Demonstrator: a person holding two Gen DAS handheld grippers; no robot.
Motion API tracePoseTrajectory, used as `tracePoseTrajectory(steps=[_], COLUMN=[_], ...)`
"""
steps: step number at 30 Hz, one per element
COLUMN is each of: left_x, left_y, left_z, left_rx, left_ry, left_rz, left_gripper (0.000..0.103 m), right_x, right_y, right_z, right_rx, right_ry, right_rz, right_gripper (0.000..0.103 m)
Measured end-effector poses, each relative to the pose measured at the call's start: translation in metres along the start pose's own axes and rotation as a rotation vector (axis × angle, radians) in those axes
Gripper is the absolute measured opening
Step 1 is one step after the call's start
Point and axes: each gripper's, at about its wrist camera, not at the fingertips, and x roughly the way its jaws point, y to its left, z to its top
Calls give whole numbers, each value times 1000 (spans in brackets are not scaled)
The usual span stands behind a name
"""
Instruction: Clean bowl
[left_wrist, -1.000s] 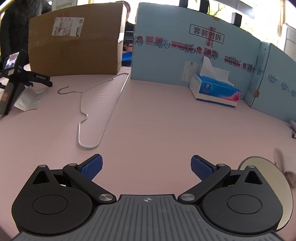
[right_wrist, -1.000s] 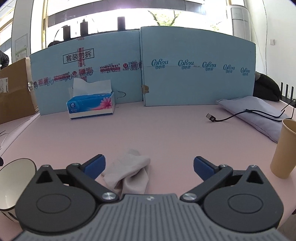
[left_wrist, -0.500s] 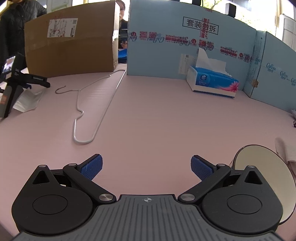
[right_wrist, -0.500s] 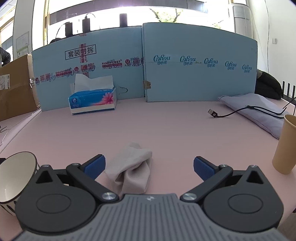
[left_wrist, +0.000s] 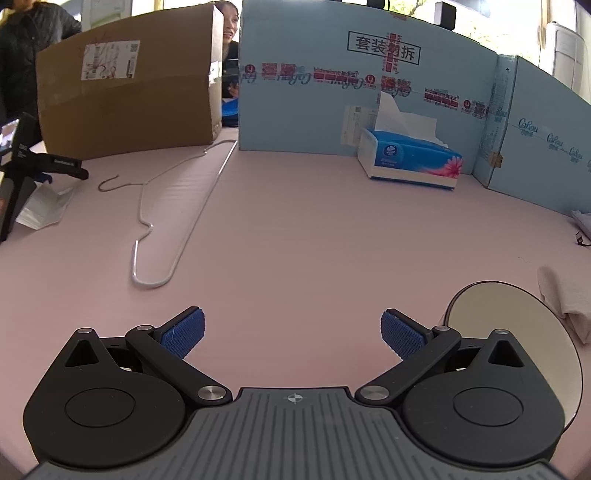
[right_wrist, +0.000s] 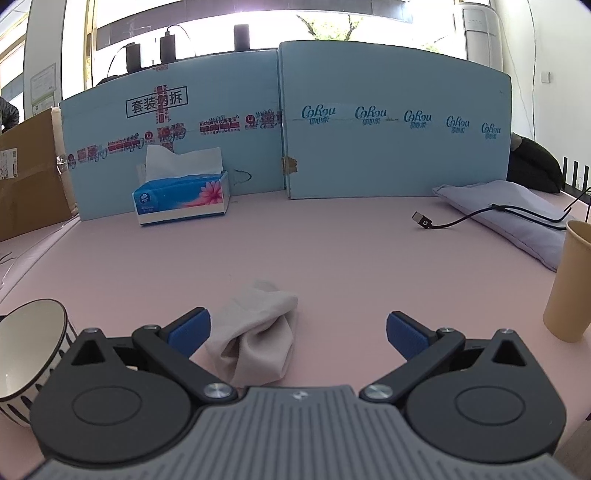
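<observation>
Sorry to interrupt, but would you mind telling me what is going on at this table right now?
A person holds a claw in each hand to clean a bowl, and nothing is gripped yet. The left claw is open above the pink table, with the bowl just to its right. The right claw is open with a crumpled cloth lying between its fingers, near the left one. The bowl stands upright beside the cloth.

Bowl and cloth, both lying free on the pink desk (right_wrist: 332, 251).
Bowl (right_wrist: 31, 343): upright, cream inside, dark rim, dark vertical dashes on a white outer wall, nothing visible inside. Cloth (right_wrist: 258, 332): beige, crumpled into a loose fold, lying near the bowl, apart from it.
</observation>
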Motion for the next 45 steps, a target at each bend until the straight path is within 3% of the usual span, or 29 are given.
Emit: tracePoseTrajectory(steps=[45], left_x=[-5], left_y=[3], left_z=[0], left_rx=[-9], left_ry=[18], left_rz=[-20], left_gripper=[103], right_x=[-3], right_y=[0], right_z=[-1], right_rx=[4], right_ry=[-2], right_rz=[-7], right_gripper=[103])
